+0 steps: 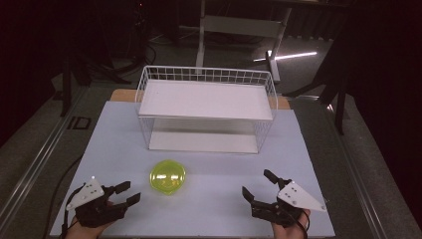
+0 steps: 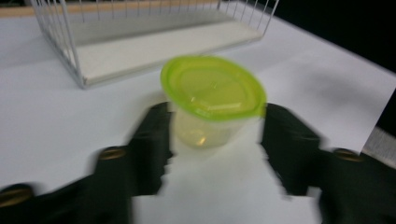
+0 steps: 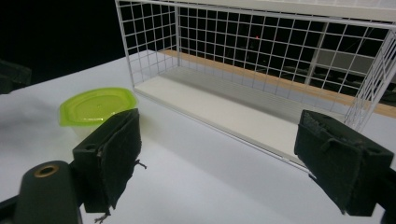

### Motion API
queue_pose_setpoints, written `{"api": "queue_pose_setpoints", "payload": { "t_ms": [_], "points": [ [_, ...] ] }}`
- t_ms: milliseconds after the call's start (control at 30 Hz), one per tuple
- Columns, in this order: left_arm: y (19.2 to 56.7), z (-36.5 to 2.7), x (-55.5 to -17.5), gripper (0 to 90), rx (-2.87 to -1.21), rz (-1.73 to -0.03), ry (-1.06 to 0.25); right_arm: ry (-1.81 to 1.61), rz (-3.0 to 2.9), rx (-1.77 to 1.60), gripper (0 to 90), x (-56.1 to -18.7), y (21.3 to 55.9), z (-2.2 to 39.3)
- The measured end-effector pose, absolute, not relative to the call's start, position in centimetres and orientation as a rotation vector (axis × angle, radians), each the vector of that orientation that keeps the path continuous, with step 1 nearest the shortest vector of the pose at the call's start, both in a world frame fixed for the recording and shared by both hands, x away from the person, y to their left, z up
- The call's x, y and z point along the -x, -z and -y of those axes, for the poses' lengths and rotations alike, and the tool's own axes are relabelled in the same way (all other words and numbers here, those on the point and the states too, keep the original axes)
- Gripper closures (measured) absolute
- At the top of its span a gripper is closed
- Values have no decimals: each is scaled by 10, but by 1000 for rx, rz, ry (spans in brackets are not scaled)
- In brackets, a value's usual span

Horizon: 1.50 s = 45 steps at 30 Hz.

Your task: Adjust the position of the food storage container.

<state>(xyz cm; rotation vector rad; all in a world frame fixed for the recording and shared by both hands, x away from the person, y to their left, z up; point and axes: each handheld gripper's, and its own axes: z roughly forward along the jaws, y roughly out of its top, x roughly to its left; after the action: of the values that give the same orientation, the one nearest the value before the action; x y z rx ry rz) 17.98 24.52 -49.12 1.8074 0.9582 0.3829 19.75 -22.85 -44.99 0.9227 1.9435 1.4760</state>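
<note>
on the near edge of the white table (image 1: 209,209), the left gripper (image 1: 127,194) has its jaws partly spread, holding nothing; the lidded green cup (image 1: 167,177) stands just beyond its tips, apart from them. right gripper (image 1: 259,186) jaws stand wide, empty. farther back sits a white wire rack (image 1: 206,109). beyond, a dark room with a grey floor (image 1: 308,64).

Your high view is dim, with the room black around the pale table (image 1: 124,149); a bright strip glares on the floor beyond its far right corner. Your left gripper view smears the green-lidded container (image 2: 212,100) with motion blur. Your right gripper view stays sharp on the wire basket (image 3: 261,51).
</note>
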Motion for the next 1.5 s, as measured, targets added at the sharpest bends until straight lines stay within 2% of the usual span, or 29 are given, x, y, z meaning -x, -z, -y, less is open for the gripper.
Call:
{"api": "queue_pose_setpoints", "payload": {
  "t_ms": [33,67,133,300,767,1267,1367,1500],
  "points": [
    [494,-245,-181,597,-1833,-967,-376,-1471,-1949,-919,148,-197,450,228],
    [497,-243,-182,707,-1872,-976,-377,-1469,-1952,-911,149,-197,450,227],
    [504,-240,-184,789,-1902,-991,-371,-1468,-1955,-906,149,-197,451,227],
    [515,-233,-190,893,-1950,-1012,-358,-1474,-1956,-912,149,-198,451,226],
    [528,-205,-236,900,-2035,-1037,-339,-1480,-1979,-917,150,-198,453,227],
    [531,-174,-270,899,-2055,-1033,-326,-1479,-1986,-914,150,-198,453,226],
    [530,-174,-270,899,-2052,-1049,-319,-1481,-1991,-910,150,-197,453,226],
    [526,-179,-251,899,-2059,-1048,-307,-1483,-1988,-912,150,-198,453,227]
  ]
}}
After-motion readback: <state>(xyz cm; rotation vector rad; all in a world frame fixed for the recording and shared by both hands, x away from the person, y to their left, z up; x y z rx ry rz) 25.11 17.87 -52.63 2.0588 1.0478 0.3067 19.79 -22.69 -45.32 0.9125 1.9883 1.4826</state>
